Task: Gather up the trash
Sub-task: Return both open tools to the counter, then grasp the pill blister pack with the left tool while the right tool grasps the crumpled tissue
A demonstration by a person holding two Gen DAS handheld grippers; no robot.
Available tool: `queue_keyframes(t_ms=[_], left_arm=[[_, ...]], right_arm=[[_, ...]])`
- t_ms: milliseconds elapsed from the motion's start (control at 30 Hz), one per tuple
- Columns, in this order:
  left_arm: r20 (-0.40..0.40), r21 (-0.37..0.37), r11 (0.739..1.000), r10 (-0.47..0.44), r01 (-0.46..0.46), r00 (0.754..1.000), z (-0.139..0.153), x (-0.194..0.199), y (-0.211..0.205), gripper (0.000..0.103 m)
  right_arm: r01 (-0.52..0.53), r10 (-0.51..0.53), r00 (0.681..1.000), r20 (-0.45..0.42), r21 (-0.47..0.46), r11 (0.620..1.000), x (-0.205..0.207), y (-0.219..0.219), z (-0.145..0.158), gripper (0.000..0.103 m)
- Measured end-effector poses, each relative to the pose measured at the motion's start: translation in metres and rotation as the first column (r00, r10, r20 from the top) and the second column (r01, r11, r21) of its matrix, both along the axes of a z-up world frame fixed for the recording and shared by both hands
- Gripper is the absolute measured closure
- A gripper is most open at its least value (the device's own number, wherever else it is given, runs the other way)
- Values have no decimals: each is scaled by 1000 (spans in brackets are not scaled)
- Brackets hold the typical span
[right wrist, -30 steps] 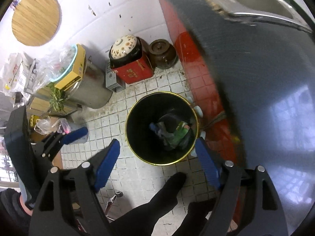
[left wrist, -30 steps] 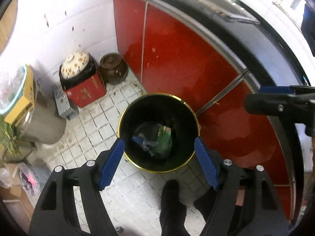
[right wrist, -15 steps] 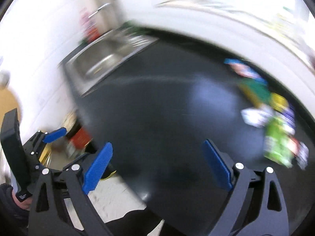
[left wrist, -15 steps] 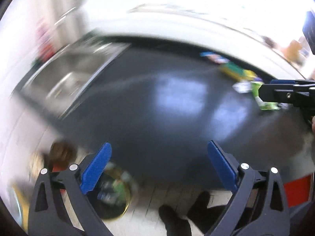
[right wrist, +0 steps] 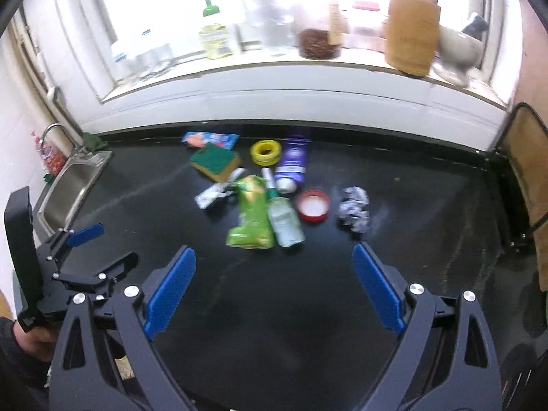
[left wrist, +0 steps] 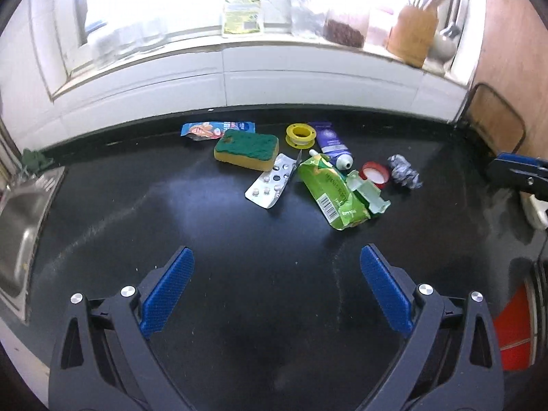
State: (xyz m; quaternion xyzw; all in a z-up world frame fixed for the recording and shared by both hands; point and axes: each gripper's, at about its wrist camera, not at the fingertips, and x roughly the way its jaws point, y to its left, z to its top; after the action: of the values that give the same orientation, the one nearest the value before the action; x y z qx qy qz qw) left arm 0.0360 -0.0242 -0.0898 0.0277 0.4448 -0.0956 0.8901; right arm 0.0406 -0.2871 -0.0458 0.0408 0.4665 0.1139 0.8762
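Both grippers, left [left wrist: 275, 291] and right [right wrist: 274, 284], hover empty with jaws spread wide. Trash lies clustered on the counter [left wrist: 171, 212] ahead: green packet [left wrist: 330, 190], blister pack [left wrist: 272, 181], sponge [left wrist: 246, 149], foil ball [left wrist: 403, 171].

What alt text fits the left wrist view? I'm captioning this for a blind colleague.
Open blue-padded tongs hover empty over a black countertop where trash lies clustered: a green pouch, blister pack, purple tube, red lid, crumpled foil and yellow-green sponge. A steel sink sits at left.
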Motion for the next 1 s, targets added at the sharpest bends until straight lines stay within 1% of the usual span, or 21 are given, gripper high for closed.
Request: queue_keyframes(t_ms=[67,233,367,533,667,800,900,1000], left_arm=[[-7,-4,1000,2,-2,1000,1,4,0,8],[-33,-13,1000,21,-21,999,-7,25,1,8],[-44,17,1000,-11,11,999,-22,47,-1,8],[-74,31,995,-91,93,993,-54,89,-4,8],[-93,47,984,-169,174,981,-84,123,-9,9],[-115,41,976,-207,213,971,-107,151,-14,9],[-126,36,969,-237,243,963,-118,164,-18,12],[-134,32,962,-266,273,955,-126,169,-22,13]], right_arm=[[4,-3,1000,-10,22,1000,1,-8,-3,13],[21,-21,1000,-19,9,1000,15,-17,-16,13],[44,-43,997,-57,19,999,36,-23,-33,13],[49,-48,995,-86,4,999,65,-27,-58,13],[79,-79,988,-135,-6,997,92,-31,-93,13],[101,-107,979,-176,-40,994,114,-35,-123,14],[97,-114,973,-200,-93,991,132,-35,-145,15],[93,-115,970,-215,-111,989,145,-36,-156,19]])
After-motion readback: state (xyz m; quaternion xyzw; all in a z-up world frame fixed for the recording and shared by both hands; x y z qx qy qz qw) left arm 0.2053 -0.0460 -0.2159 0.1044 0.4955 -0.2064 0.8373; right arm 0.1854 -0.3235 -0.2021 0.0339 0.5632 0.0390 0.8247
